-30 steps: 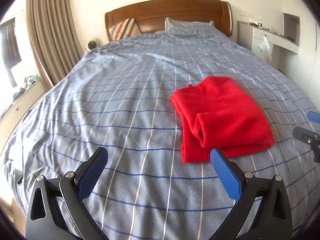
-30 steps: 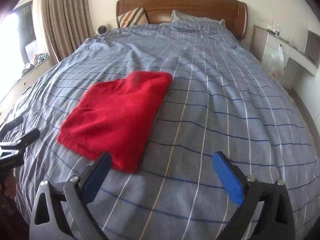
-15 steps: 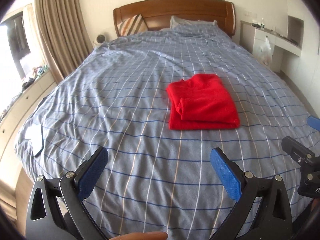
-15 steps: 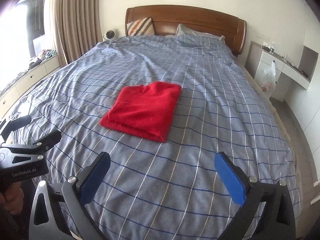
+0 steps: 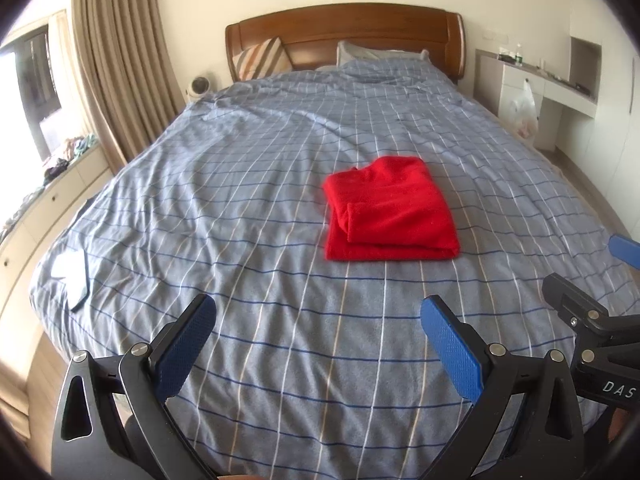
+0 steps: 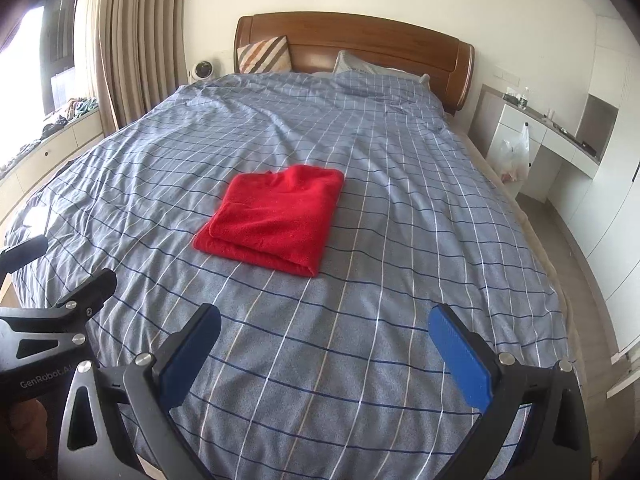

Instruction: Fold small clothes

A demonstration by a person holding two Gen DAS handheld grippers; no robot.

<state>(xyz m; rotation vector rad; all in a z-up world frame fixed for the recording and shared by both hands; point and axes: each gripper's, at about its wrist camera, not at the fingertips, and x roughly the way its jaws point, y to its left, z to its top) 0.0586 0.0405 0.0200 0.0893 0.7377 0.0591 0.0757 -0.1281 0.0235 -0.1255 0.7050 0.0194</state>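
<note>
**Red cloth lies folded on the bed**

Both grippers have pulled back from the red cloth since a second ago, so it looks smaller and farther off, and much more of the bed shows.

At the left side of the room hang the tan curtains. Near the left edge of the bed, by its near corner, lies a small white thing; I cannot tell what it is. The left gripper hangs over the near end of the bed. Its two blue fingers are spread wide apart and hold nothing.

The folded red cloth lies flat on the blue checked cover, around the middle of the bed and a bit to the right in the left view. It is well apart from both grippers.

The right gripper also hangs over the near end of the bed, with its blue fingers spread wide and empty. At the far end stands the brown headboard. A white bag hangs at the desk past the right edge.
</note>
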